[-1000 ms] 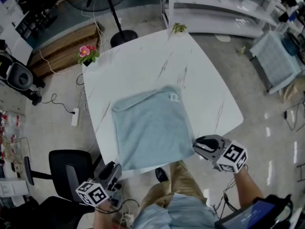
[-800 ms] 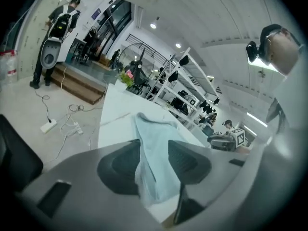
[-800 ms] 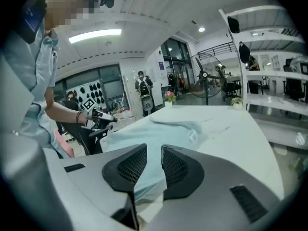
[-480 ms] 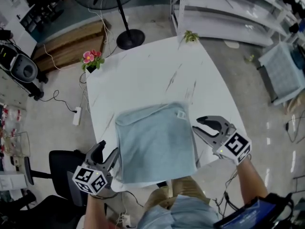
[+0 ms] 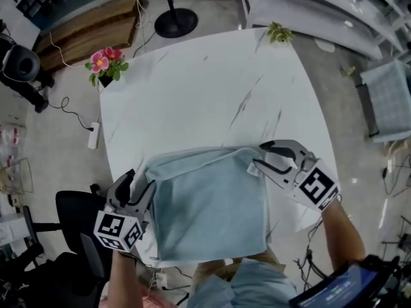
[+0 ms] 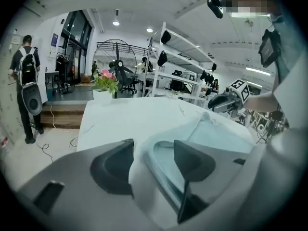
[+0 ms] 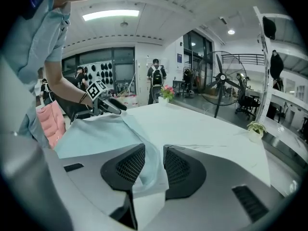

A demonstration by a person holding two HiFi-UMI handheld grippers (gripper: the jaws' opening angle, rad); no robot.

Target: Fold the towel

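A light blue square cloth towel (image 5: pixel 209 204) lies flat on the near half of a white marble-patterned counter (image 5: pixel 192 88), its near edge just at the counter's near edge. The two far corners of the towel are each met by a tool.

The left hand-held gripper (image 5: pixel 141 179) is at the far left corner. In the left gripper view its jaws stand wide apart, having just been opening, and a raised fold of the towel's edge runs between them. The fold lies closer to the right-hand jaw, and neither pad presses on it.

The right hand-held gripper (image 5: pixel 259 156) is at the far right corner. Its jaws have also just been opening and stand a little apart. The right gripper view shows the towel's corner passing through the narrow gap between the meshed pads; the cloth fills most of that gap but does not look pinched.

Along the far edge, between the two tools, the cloth is slightly rumpled.

A pot of pink flowers (image 5: pixel 101 66) stands at the counter's far left corner, and a small green plant (image 5: pixel 279 32) at its far right corner. A black chair (image 5: pixel 70 217) is on the floor to the left.
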